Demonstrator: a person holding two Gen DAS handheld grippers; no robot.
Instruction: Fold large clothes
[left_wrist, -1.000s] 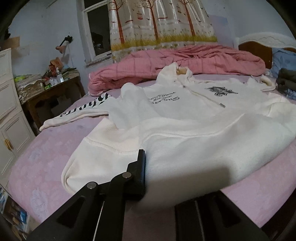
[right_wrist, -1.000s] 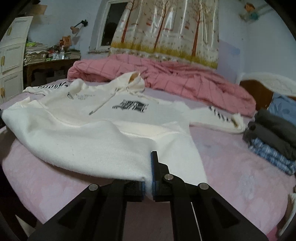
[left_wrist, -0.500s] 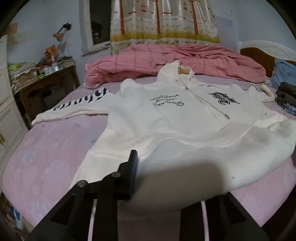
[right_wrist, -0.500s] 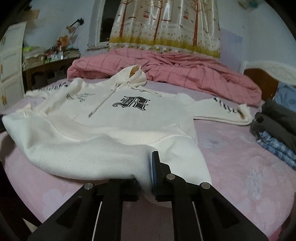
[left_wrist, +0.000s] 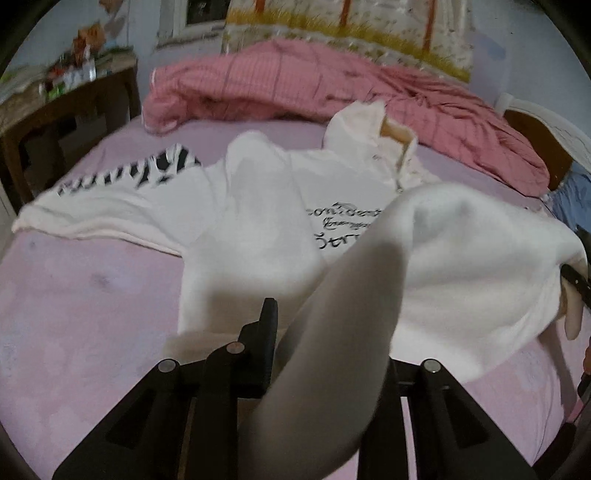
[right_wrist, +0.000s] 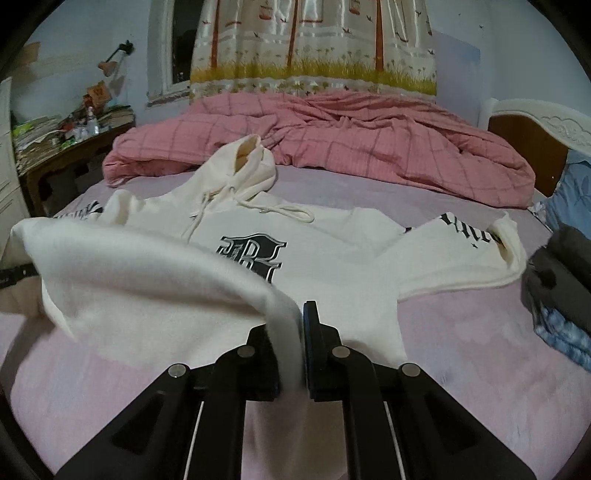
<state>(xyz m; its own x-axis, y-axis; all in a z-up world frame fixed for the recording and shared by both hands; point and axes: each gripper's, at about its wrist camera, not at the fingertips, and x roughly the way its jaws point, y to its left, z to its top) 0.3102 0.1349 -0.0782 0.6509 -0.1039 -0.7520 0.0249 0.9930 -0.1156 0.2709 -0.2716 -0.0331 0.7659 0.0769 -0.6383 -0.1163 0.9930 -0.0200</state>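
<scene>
Right tool (right_wrist: 300, 345) clamped on cream hoodie (right_wrist: 332, 254) hem; left tool (left_wrist: 328, 354) pinching opposite hem corner, one finger hidden by cloth. Hem lifted, draped over chest print. Hoodie body, sleeves spread on pink bed (right_wrist: 461, 332); pink quilt (right_wrist: 369, 144) beyond hood.

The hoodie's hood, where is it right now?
In the right wrist view the hood lies left of centre at the far end of the hoodie, against the pink quilt.

Cream hoodie (right_wrist: 332, 258), seemingly black-lettered sleeves
</scene>
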